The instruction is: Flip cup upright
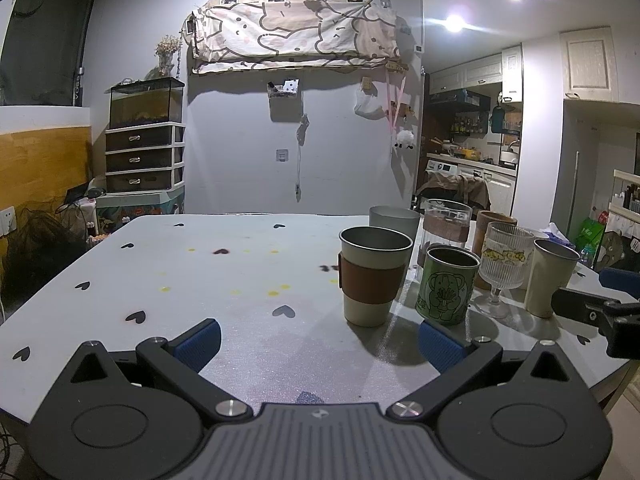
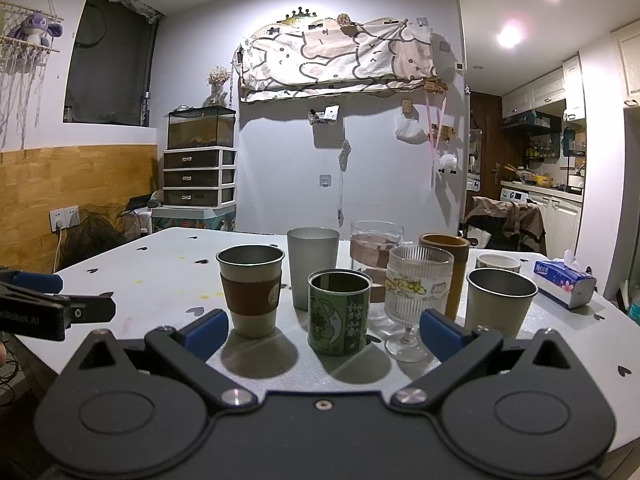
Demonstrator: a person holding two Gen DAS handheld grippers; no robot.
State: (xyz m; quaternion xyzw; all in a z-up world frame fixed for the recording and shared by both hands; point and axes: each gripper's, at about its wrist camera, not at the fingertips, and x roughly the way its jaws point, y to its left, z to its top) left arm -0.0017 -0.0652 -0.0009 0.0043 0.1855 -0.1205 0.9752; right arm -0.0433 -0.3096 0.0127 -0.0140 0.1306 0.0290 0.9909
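Observation:
Several cups stand upright in a cluster on the white heart-patterned table (image 1: 180, 280). A cream cup with a brown sleeve (image 1: 374, 276) (image 2: 251, 290) is nearest the left. Beside it stand a green elephant tin cup (image 1: 448, 284) (image 2: 340, 306), a ribbed stemmed glass (image 1: 504, 268) (image 2: 416, 300) and a plain cream cup (image 1: 550, 276) (image 2: 500, 300). My left gripper (image 1: 320, 344) is open and empty, short of the sleeved cup. My right gripper (image 2: 324, 334) is open and empty, its jaws either side of the green tin and short of it.
Behind the front row stand a grey tumbler (image 2: 313, 264), a clear glass with a brown band (image 2: 376, 252), a brown cylinder cup (image 2: 448, 264) and a small white cup (image 2: 498, 262). A blue tissue box (image 2: 564, 282) lies at the table's right. The right gripper's side shows in the left wrist view (image 1: 600, 308).

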